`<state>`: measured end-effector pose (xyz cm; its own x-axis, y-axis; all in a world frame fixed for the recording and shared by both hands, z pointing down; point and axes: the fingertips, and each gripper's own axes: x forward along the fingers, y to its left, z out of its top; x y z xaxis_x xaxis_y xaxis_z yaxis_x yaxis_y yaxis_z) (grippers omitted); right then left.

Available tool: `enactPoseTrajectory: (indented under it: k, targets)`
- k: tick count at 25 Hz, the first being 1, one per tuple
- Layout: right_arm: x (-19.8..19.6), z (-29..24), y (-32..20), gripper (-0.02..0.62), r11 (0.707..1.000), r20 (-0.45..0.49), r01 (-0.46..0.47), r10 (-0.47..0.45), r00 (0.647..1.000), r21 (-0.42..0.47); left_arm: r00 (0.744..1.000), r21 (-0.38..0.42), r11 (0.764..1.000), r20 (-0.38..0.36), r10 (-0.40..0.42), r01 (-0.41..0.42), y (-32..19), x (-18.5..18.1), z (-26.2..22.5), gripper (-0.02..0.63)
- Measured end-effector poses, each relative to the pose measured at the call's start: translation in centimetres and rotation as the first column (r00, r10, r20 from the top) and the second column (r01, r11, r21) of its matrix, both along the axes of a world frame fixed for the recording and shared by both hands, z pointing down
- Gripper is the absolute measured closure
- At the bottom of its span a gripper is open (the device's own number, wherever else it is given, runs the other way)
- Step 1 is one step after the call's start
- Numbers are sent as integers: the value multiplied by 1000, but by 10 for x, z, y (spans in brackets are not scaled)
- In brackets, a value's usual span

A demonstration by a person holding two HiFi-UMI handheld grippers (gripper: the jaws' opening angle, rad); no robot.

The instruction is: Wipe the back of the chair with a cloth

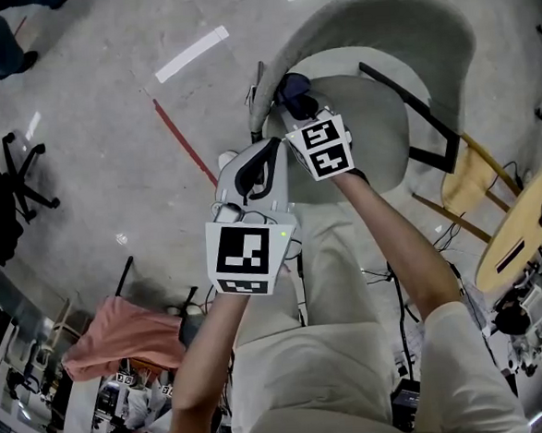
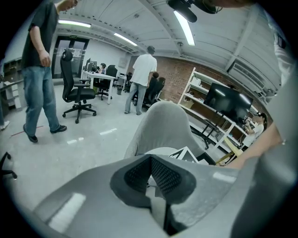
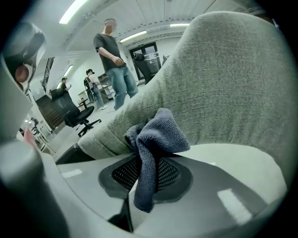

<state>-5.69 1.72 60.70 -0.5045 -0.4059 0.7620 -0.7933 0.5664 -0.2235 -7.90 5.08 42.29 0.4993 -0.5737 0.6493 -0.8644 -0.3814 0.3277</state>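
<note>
**Cloth held against the chair back**

Your left gripper hovers just beside the right one, its fingers clenched on nothing. Your right gripper has its fingers grasping the dark blue cloth. The cloth's bunched top lies against the backrest of the grey chair, near its side edge.

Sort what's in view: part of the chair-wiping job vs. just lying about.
Job: grey upholstered chair; dark blue cloth; right tool, shut on the cloth.

Lying about: left tool, shut and empty, idle; pink fabric; wooden chair; black office chair.
</note>
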Motion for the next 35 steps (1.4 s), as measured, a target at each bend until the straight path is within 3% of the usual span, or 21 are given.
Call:
enactPoseTrajectory:
  k: [12,20,28,35]
  targets:
    - [-16,6,39,511,981,-25,193,-193,981,0,1000,-12,1000,10,14,-14,27,1,4,605]
    - [-32,7,69,511,947,-30,320,-320,947,-19,1000,-2,1000,7,25,-25,34,8,-3,605]
    - [-19,-1,67,511,973,18,224,-223,975,-59,999,12,999,22,40,-40,36,16,-17,605]
    - [17,-42,45,511,995,61,90,-87,994,-38,998,36,998,41,40,-42,29,24,-46,605]
